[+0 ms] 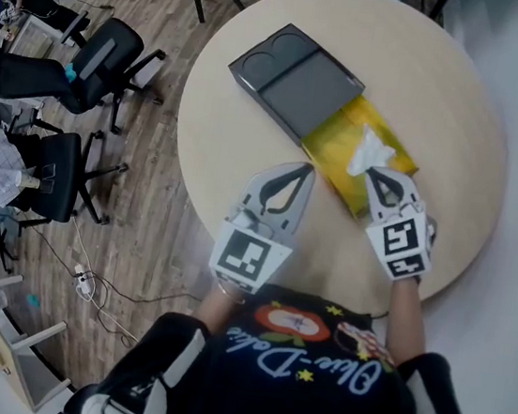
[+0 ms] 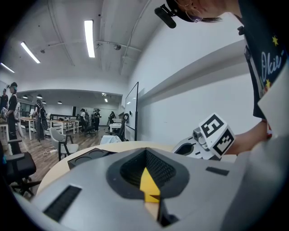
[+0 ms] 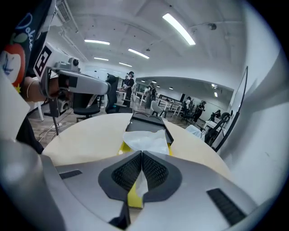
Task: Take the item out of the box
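Yellow tissue box (image 1: 337, 142) holds a white tissue (image 1: 370, 152), which the right gripper (image 1: 375, 175) pinches. The left gripper (image 1: 305, 171) is beside the box, jaws together and empty. The box's near end is hidden.

- Round pale tan counter (image 1: 225, 140): plain, no pattern.
- Flat dark grey plastic tray (image 1: 299, 84).
- Bright yellow cardboard box (image 1: 332, 137).
- Soft white paper tissue (image 1: 369, 152).
- Left claw (image 1: 304, 169) and right claw (image 1: 374, 173): grey, with black-and-white square marks.

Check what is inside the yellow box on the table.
A white tissue sticks up out of the yellow box, its end pinched in the right gripper's shut jaws. Whatever else is inside is covered by the box's top.
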`<state>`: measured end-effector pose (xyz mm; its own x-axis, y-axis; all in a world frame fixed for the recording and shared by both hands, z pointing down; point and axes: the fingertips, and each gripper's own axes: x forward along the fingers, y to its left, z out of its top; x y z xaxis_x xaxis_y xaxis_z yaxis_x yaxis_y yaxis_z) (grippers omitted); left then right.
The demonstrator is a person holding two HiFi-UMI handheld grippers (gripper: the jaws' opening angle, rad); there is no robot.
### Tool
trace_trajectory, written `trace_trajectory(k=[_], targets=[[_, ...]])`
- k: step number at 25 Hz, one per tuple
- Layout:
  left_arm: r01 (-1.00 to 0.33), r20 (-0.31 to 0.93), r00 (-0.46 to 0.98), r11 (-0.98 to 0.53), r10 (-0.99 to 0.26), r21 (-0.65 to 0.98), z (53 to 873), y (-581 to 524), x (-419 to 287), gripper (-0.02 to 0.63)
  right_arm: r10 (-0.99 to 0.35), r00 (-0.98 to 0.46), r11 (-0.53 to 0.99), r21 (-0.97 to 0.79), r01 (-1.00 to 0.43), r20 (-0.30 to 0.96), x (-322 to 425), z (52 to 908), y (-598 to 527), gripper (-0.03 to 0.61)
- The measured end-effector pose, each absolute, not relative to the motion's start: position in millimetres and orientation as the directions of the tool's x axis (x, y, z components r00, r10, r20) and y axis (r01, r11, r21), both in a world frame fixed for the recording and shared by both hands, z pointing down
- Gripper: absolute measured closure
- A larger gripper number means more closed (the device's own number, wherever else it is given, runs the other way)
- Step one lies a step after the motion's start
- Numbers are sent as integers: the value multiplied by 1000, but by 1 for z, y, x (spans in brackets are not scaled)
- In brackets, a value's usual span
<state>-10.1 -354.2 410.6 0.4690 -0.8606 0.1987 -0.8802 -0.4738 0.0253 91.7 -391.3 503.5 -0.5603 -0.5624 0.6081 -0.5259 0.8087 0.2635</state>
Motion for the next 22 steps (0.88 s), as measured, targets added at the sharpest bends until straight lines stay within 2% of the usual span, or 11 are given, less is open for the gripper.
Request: trace_trajectory(k=[14, 22], targets=[[-859, 190, 496, -511, -847, -34, 388, -340, 13, 626, -634, -670, 760, 153, -632, 385, 98, 425, -359, 575], [-857, 190, 501, -515, -844, -32, 384, -330, 19, 626, -633, -687, 762, 132, -634, 356, 102, 407, -345, 575]])
